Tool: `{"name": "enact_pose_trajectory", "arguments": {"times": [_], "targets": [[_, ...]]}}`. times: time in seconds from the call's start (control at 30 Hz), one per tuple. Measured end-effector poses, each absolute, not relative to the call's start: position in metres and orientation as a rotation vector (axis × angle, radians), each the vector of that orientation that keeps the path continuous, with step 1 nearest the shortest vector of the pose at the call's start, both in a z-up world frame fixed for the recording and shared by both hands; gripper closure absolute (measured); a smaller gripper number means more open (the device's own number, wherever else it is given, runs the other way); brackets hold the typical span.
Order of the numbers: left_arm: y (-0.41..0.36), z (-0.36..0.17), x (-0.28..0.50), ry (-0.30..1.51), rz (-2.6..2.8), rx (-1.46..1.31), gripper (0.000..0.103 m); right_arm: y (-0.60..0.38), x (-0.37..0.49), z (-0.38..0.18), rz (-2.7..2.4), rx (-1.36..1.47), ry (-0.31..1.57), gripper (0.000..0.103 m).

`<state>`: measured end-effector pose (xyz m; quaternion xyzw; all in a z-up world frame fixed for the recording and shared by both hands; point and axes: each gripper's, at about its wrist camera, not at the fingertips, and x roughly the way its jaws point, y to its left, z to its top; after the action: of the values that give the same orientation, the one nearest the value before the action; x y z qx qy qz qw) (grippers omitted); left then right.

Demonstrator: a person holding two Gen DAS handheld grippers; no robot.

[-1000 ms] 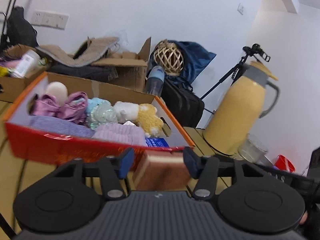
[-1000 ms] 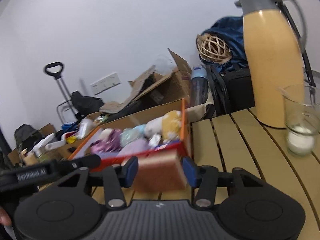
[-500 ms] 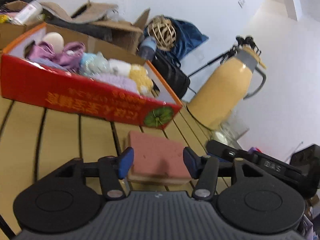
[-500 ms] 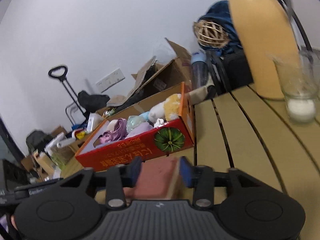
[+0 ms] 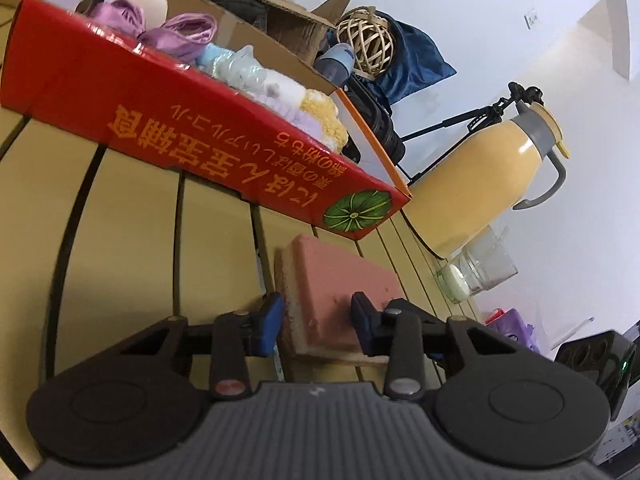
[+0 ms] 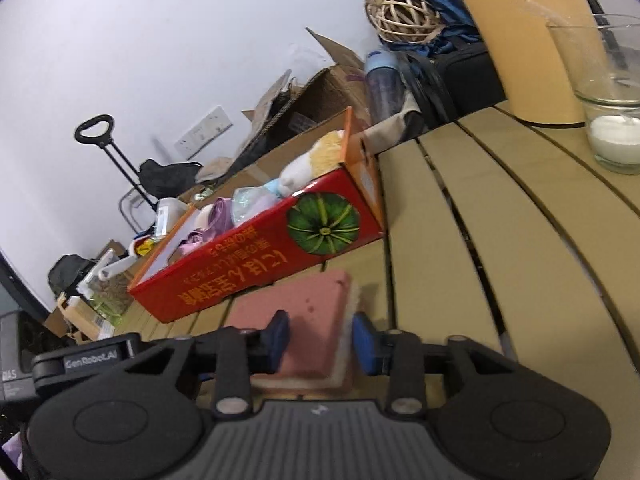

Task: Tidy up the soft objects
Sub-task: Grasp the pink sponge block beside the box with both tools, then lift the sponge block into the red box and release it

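Note:
A pink sponge with a pale underside (image 5: 332,292) lies flat on the slatted wooden table, just in front of a red cardboard box (image 5: 192,136) filled with soft toys and cloths. My left gripper (image 5: 316,320) straddles the sponge's left part, one finger on its left edge and one over its top. My right gripper (image 6: 320,338) straddles the sponge (image 6: 308,320) from the right side, one finger on its right edge. Both sets of jaws stand close against the sponge; whether they squeeze it is unclear. The box also shows in the right wrist view (image 6: 260,268).
A yellow thermos jug (image 5: 480,184) and a glass with a white candle (image 6: 612,136) stand on the table (image 6: 460,240) to the right. Cardboard boxes, a wicker ball (image 5: 364,40), bags and a tripod lie behind the table.
Both grippers came down from box height to the table with the sponge between them. The sponge now rests flat on the table in front of the box.

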<state>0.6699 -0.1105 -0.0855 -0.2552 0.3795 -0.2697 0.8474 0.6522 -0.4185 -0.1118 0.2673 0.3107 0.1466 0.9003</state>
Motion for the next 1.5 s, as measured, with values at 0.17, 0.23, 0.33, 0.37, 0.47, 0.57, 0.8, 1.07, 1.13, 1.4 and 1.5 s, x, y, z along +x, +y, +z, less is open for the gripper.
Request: {"name": "enact_pose_trajectory", "arguments": {"times": [0.17, 0.23, 0.33, 0.37, 0.47, 0.57, 0.8, 1.07, 1.13, 1.4, 1.5], "targets": [[-0.11, -0.054, 0.626, 0.693, -0.56, -0.459, 0.068, -0.399, 0.615, -0.074, 0.281, 0.47, 0.558, 0.074], [-0.1, -0.038, 0.589, 0.642, -0.565, -0.439, 0.068, -0.388, 0.581, -0.059, 0.289, 0.434, 0.509, 0.074], [-0.082, -0.022, 0.533, 0.598, -0.571, -0.45, 0.068, -0.376, 0.521, -0.042, 0.306, 0.463, 0.47, 0.074], [-0.077, -0.017, 0.517, 0.589, -0.572, -0.451, 0.068, -0.373, 0.508, -0.037, 0.31, 0.463, 0.461, 0.074], [-0.067, 0.001, 0.482, 0.549, -0.58, -0.434, 0.068, -0.362, 0.473, -0.014, 0.326, 0.416, 0.426, 0.074], [-0.061, 0.015, 0.461, 0.514, -0.585, -0.446, 0.068, -0.354, 0.45, 0.004, 0.324, 0.399, 0.389, 0.074], [-0.056, 0.021, 0.438, 0.498, -0.606, -0.474, 0.068, -0.35, 0.418, 0.018, 0.305, 0.388, 0.364, 0.074], [-0.068, 0.034, 0.499, 0.476, -0.674, -0.488, 0.068, -0.362, 0.46, 0.034, 0.268, 0.37, 0.314, 0.074], [-0.074, 0.04, 0.542, 0.485, -0.7, -0.501, 0.068, -0.369, 0.499, 0.044, 0.247, 0.346, 0.308, 0.074], [-0.11, 0.028, 0.721, 0.638, -0.709, -0.605, 0.068, -0.389, 0.671, 0.045, 0.166, 0.272, 0.406, 0.074], [-0.118, -0.001, 0.77, 0.713, -0.665, -0.676, 0.068, -0.391, 0.724, 0.027, 0.149, 0.259, 0.477, 0.074]]}}
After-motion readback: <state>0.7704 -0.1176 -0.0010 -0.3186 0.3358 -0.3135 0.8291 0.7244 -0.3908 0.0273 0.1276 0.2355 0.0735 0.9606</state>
